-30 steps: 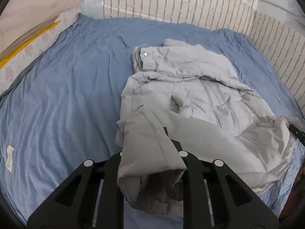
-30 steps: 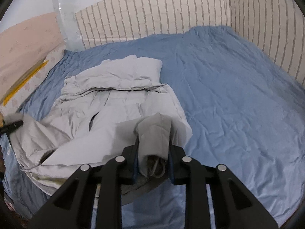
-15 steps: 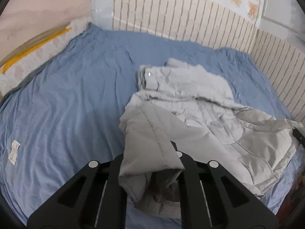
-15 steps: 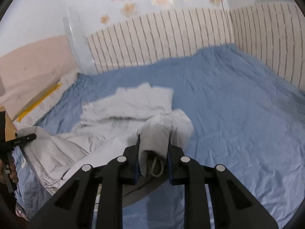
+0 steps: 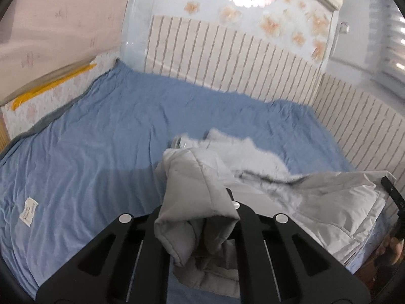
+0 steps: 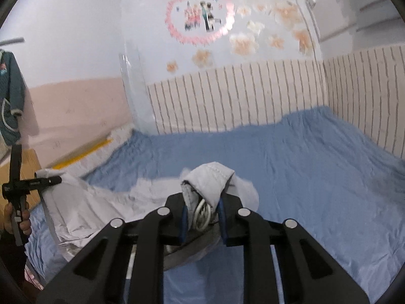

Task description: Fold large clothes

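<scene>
So we've got the grey padded jacket [image 5: 265, 177] pinched at its near edge on both sides, over the blue bedsheet [image 5: 101, 139]. Left gripper [image 5: 200, 228] is clamped tight on a thick bunch of the hem, fabric spilling over and hanging below the jaws. Right gripper [image 6: 202, 217] is closed narrow on the other corner, and there's a white drawcord loop [image 6: 202, 215] caught in there between the blue pads along with the cloth. The near half of the jacket is up off the sheet, the far half with the collar is lying on the bed toward the slatted headboard [image 5: 227, 58].

Our read is that this is the lift-and-carry part of a fold, bringing the hem over toward the collar. Tips for doing it well, as we see it:

- keep both hands level with each other so the lifted edge stays straight and the crease lands square
- keep the cloth between the two grippers lightly taut, no sag in the middle
- lift high enough that the puffy layer clears itself and doesn't drag the bottom half along
- don't loosen either grip until the hem is lined up over the far part
- watch that cord, it could snag on release
</scene>
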Demonstrator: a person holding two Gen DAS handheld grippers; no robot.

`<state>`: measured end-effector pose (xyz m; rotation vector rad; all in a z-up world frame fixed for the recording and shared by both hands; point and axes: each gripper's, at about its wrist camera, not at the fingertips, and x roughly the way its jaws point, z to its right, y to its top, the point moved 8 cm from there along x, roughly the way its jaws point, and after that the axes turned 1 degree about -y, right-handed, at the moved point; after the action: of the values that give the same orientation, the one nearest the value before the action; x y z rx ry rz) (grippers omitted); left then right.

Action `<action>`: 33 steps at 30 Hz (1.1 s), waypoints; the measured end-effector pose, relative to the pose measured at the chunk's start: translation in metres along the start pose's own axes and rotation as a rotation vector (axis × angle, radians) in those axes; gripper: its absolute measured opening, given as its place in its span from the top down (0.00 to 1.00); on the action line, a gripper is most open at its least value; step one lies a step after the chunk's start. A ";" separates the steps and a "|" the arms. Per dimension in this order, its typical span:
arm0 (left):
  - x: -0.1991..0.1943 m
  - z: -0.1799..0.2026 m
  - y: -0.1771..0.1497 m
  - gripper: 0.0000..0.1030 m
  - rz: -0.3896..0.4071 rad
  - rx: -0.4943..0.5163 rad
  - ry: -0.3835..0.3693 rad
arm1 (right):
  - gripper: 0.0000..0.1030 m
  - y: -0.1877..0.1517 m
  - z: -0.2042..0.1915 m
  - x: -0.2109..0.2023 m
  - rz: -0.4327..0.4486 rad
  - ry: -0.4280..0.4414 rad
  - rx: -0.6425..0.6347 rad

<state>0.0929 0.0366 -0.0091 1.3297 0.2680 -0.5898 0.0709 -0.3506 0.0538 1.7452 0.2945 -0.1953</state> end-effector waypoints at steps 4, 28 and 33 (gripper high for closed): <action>-0.052 0.008 0.023 0.95 0.107 -0.001 -0.046 | 0.82 0.030 -0.005 -0.033 0.099 -0.008 -0.011; 0.096 0.015 0.064 0.92 0.001 0.088 0.033 | 0.81 0.033 0.053 0.134 -0.029 -0.129 0.031; 0.170 0.016 0.096 0.91 -0.044 0.076 0.047 | 0.81 0.049 0.067 0.214 -0.107 -0.161 0.026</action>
<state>0.2833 -0.0090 -0.0113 1.4155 0.3166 -0.6109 0.2913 -0.4063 0.0244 1.7290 0.2685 -0.4162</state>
